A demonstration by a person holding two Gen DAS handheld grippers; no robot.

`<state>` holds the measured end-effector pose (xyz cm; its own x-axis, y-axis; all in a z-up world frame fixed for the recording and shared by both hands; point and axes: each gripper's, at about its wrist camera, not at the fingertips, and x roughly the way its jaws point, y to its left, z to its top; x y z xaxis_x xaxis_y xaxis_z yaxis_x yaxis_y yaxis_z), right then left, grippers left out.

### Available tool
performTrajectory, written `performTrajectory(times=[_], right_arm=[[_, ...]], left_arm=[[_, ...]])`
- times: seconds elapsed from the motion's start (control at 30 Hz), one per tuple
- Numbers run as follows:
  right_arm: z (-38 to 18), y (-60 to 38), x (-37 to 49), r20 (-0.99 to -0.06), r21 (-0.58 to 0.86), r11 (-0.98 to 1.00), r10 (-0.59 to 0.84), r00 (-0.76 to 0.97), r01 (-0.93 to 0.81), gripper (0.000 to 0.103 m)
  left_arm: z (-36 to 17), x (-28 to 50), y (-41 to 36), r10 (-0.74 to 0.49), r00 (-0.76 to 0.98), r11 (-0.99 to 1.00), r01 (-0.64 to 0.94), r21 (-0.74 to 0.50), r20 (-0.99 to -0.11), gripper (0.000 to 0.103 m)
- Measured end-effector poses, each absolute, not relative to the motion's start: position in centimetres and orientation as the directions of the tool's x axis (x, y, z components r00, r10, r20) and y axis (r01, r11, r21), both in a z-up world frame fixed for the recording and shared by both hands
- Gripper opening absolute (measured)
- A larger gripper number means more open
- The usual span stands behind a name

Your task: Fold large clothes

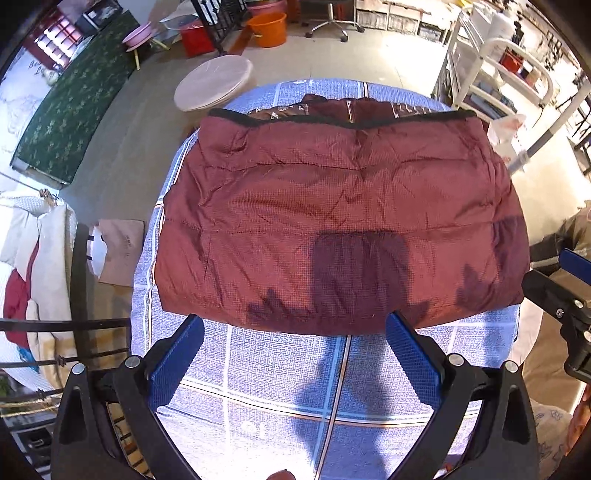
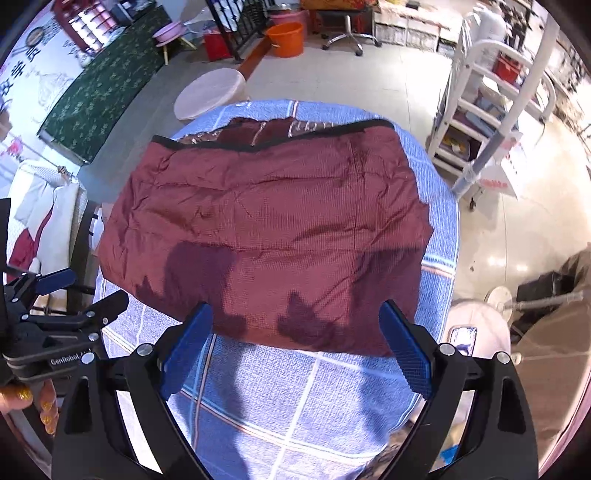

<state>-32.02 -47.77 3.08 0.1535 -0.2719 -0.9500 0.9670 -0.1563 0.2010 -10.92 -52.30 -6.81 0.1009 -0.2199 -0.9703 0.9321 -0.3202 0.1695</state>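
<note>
A dark red quilted jacket [image 1: 332, 206] lies folded flat on a table covered with a blue checked cloth [image 1: 288, 387]; its brown lining and black trim show at the far edge. It also shows in the right wrist view [image 2: 266, 229]. My left gripper [image 1: 295, 354] is open and empty, just short of the jacket's near edge. My right gripper [image 2: 295, 347] is open and empty, at the near edge too. Each gripper shows in the other's view: the right gripper [image 1: 569, 295] at the right edge, the left gripper [image 2: 62, 306] at the left edge.
A round pale stool [image 1: 214, 83] stands beyond the table's far left. An orange bucket [image 1: 267, 29] and a white shelf rack [image 2: 491, 96] stand farther off. Clothes hang on a rail [image 1: 33, 243] to the left. A fan [image 2: 480, 325] is at right.
</note>
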Motion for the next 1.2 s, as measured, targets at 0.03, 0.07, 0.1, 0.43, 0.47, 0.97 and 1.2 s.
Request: performTrajectory(times=[0.03,0.07,0.1,0.43,0.47,0.97,1.2], right_arm=[[3.05,-47.74,-31.98,-0.950,0.199,-0.159,-0.272,0.151,0.967,0.090],[3.04,-47.76,-31.93,-0.950,0.195,-0.161,-0.276,0.146,0.967,0.090],[3.04,-47.80,-31.91,-0.950,0.193,-0.161,-0.278,0.143,0.968,0.090],[2.45,-47.96,-32.08,-0.957,0.177,-0.177,-0.261,0.128,0.968,0.090],[2.45,-47.87,-32.08,-0.957,0.177,-0.176,-0.262,0.127,0.968,0.090],[2.52,-47.72,-31.79,-0.954,0.175,-0.159,-0.271,0.127,0.972,0.090],[2.67,-47.83,-31.68,-0.953,0.168,-0.153,-0.278,0.121,0.974,0.090]], left_arm=[[-6.82,-11.04,-52.34,-0.219,0.103,-0.324,0.930,0.172,-0.970,0.097],[-6.81,-11.14,-52.34,-0.220,0.105,-0.329,0.928,0.175,-0.970,0.097],[-6.82,-11.26,-52.33,-0.220,0.108,-0.334,0.925,0.179,-0.969,0.097],[-7.13,-11.67,-52.09,-0.236,0.137,-0.344,0.914,0.214,-0.962,0.097],[-7.13,-11.63,-52.09,-0.237,0.139,-0.343,0.914,0.216,-0.962,0.097],[-7.03,-11.34,-52.03,-0.254,0.140,-0.324,0.920,0.221,-0.957,0.097],[-7.01,-11.04,-52.14,-0.253,0.130,-0.316,0.925,0.209,-0.959,0.097]])
